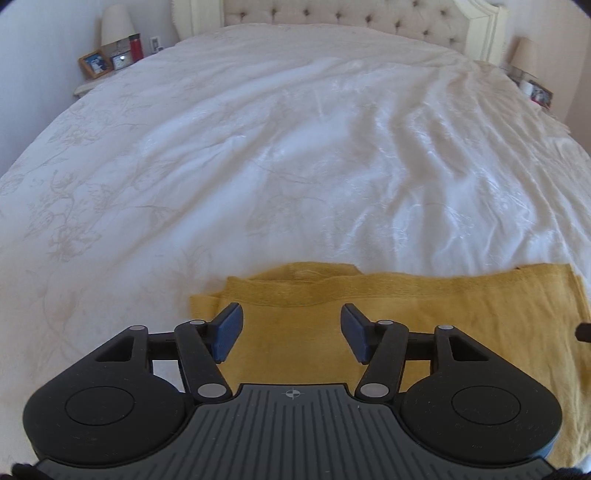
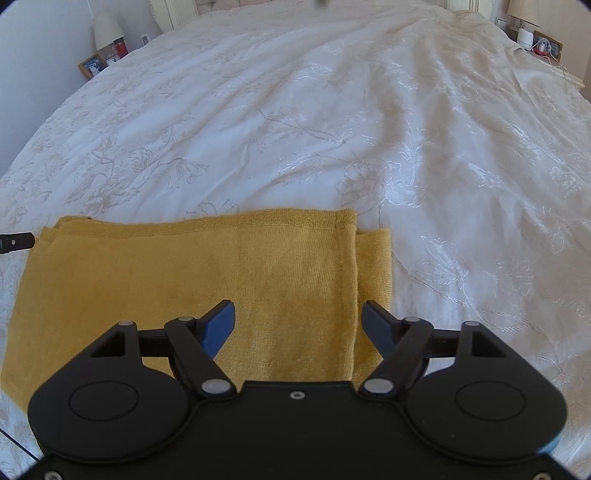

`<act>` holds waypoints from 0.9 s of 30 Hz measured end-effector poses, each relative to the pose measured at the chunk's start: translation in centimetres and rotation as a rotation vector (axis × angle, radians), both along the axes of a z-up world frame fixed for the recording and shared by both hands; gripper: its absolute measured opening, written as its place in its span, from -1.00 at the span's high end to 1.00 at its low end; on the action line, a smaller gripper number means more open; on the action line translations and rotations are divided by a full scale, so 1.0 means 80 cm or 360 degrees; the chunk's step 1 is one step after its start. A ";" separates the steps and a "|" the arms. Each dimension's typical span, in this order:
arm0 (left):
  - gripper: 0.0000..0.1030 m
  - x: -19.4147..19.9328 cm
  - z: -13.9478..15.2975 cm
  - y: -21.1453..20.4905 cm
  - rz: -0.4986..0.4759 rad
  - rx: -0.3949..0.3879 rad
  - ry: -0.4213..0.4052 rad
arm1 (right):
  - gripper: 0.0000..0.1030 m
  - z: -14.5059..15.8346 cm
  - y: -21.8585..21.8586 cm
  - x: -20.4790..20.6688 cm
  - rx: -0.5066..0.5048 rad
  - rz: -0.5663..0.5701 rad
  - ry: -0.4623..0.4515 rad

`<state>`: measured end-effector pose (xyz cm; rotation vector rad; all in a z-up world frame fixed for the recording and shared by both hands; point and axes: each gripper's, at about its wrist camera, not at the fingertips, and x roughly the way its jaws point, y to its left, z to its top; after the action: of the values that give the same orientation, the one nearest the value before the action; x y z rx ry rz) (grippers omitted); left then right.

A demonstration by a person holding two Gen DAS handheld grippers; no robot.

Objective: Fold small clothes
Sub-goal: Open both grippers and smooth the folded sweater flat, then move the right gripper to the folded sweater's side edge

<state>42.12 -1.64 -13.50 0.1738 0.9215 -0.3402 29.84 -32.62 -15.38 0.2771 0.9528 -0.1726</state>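
Note:
A mustard-yellow knit garment lies flat on the white bedspread, near the bed's front edge. It looks folded, with a second layer showing along its right side in the right wrist view. My left gripper is open and empty, hovering over the garment's left part. My right gripper is open and empty, over the garment's right part, with its right finger near the folded edge. The tip of the other gripper shows at the frame edge in each view.
The white embroidered bedspread has wrinkles toward the right. A tufted headboard stands at the far end. Nightstands with a lamp, a photo frame and a red bottle flank the bed.

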 end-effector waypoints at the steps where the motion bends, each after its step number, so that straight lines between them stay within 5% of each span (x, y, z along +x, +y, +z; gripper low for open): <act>1: -0.12 0.004 -0.007 -0.008 -0.0013 0.0020 0.0021 | -0.54 0.000 0.001 0.001 0.0006 0.0001 -0.0004; 5: -0.14 0.029 -0.039 -0.021 0.0078 0.0122 0.0138 | -0.63 0.005 -0.002 0.004 0.0050 -0.0007 -0.0028; 8: -0.36 0.042 -0.053 -0.018 0.0147 0.0130 0.0226 | -0.70 0.008 -0.011 0.001 0.0096 -0.0032 -0.0044; 27: -0.77 0.048 -0.064 -0.024 0.0162 0.0182 0.0258 | -1.00 -0.055 -0.089 -0.031 0.0705 -0.0098 0.0157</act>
<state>45.94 -3.58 -18.64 0.2055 1.1070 -0.2097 27.33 -39.72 -19.81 0.7110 1.0762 -0.0293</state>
